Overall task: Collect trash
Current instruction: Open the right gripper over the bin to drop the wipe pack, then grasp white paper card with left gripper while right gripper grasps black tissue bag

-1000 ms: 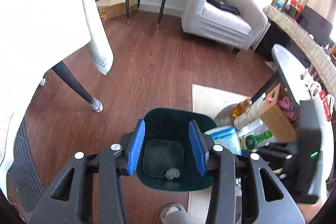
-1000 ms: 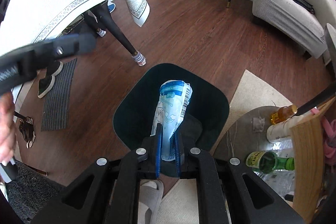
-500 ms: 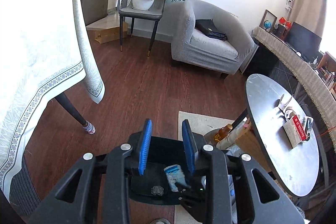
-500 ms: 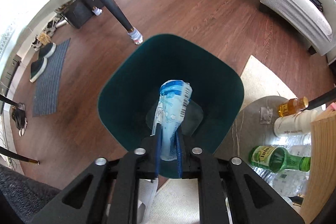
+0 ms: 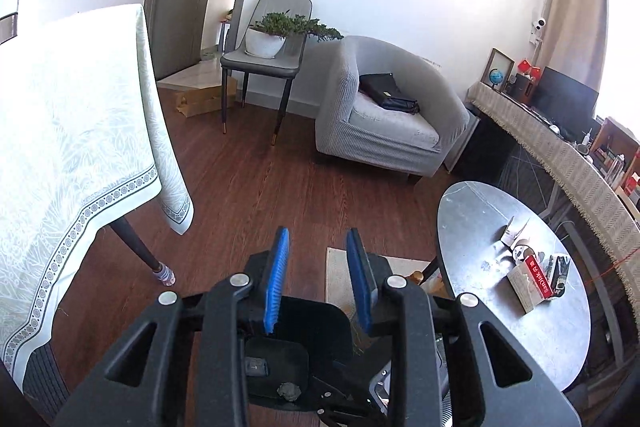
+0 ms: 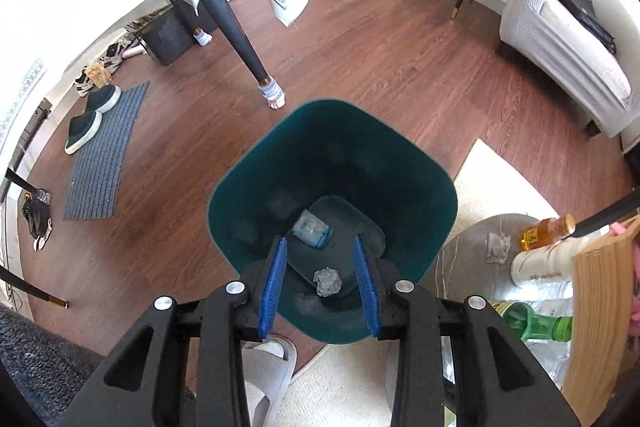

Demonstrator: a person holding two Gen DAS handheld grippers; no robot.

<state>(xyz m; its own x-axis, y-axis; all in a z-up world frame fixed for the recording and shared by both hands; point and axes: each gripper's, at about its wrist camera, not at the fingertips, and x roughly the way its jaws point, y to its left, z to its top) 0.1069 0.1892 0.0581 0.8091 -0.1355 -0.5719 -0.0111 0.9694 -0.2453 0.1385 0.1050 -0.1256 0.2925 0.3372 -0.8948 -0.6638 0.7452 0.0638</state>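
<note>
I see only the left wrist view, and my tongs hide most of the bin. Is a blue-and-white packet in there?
Observer: Yes. The packet lies flat on the floor of the green bin.
Operator: I can make out a grey lump down there. Is it touching the packet?
Observer: No. The crumpled wad sits apart from it, nearer the right wrist camera.
Operator: Are the right tongs carrying anything?
Observer: No. The right tongs hang over the bin with their jaws opening and nothing between them.
</note>
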